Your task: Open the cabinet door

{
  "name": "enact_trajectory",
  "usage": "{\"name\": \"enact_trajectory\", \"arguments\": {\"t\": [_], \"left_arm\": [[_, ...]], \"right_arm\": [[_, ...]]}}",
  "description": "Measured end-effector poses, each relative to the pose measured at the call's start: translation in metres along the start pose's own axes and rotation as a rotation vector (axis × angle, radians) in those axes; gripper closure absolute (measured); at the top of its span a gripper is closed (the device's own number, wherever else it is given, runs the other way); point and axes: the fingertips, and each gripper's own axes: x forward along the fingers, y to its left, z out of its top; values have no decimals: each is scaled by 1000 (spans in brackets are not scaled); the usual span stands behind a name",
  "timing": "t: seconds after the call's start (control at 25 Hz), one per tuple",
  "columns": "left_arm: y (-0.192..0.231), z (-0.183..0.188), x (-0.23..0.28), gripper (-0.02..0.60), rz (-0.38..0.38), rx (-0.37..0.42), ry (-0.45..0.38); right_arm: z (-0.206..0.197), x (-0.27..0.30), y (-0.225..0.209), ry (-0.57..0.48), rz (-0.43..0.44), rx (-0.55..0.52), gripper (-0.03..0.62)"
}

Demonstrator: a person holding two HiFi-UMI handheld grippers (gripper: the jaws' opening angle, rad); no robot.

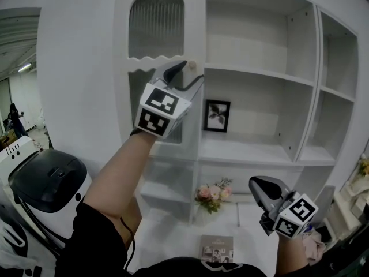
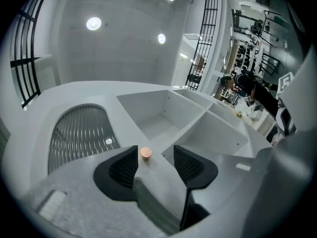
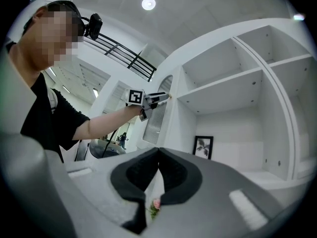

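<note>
The left gripper [image 1: 190,74] was raised to the white cabinet door [image 1: 123,51], at the door's right edge beside the open shelving [image 1: 259,77]. In the left gripper view, its jaws stood wide apart. The small round knob [image 2: 145,152] of the door sat between them, close to the left jaw, with neither pad pressed on it. The door carried an arched ribbed glass panel [image 1: 156,23] and appeared to lie closed, flush with the shelf unit.

The right gripper [image 1: 258,186] was held low, in front of the bottom shelf and well apart from the door. Its jaws were closed together with nothing between them. A framed picture [image 1: 217,115] stood on the middle shelf, and a flower bouquet [image 1: 212,195] lay on the shelf below it.
</note>
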Motion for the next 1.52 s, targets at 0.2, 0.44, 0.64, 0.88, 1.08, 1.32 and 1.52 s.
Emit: {"name": "enact_trajectory", "arguments": {"t": [0.2,0.44,0.64,0.88,1.08,1.32,1.52], "left_arm": [[10,-13,15,371,18,-17,32],[19,-14,26,436,49,-10,33],[22,-14,24,471,62,-4,24],[18,-13,25,515,74,50,17],[20,-14,23,512,79,-23,-13],[21,-8,15,511,65,-41,-19],[20,0,4,511,46,-89,-26]], "right_arm": [[-6,4,3,17,2,6,592],[-6,2,3,15,-17,-3,592],[-8,-4,1,14,-38,2,592],[-9,-8,1,17,-52,2,592],[-11,-8,8,4,-51,20,592],[-12,-7,17,-1,-41,33,592],[-8,-8,25,-11,-27,32,592]]}}
